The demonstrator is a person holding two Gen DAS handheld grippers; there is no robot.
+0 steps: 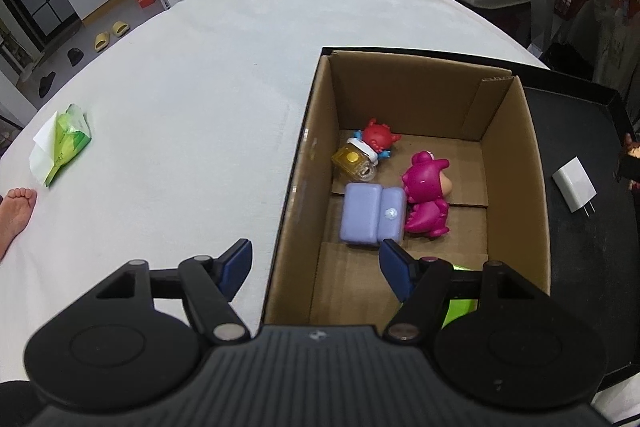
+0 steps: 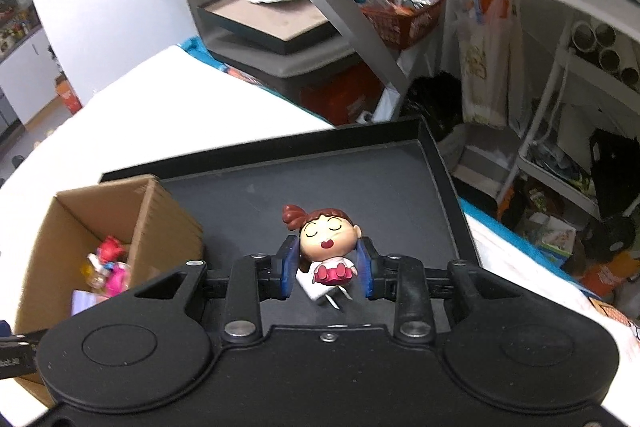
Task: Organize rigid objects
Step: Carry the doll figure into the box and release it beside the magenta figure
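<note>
My right gripper (image 2: 327,247) is shut on a girl figurine (image 2: 326,233) with red-brown hair, its blue pads pressed against the sides of her head. She hangs over a white plug charger (image 2: 316,289) on the black tray (image 2: 360,183). The cardboard box (image 1: 516,163) holds a purple toy sofa (image 1: 366,215), a magenta dinosaur figure (image 1: 426,193), a red figure (image 1: 378,137) and a yellow piece (image 1: 352,161). My left gripper (image 1: 316,251) is open over the box's near left wall, with nothing between its fingers. A lime-green object (image 1: 462,307) is partly hidden behind its right finger.
The box (image 2: 44,239) stands at the tray's (image 1: 580,267) left end on a white-covered surface (image 1: 180,99). The charger (image 1: 574,187) lies on the tray right of the box. A green packet (image 1: 66,141) and a person's bare foot (image 1: 16,207) are far left. Shelves and bags crowd the right.
</note>
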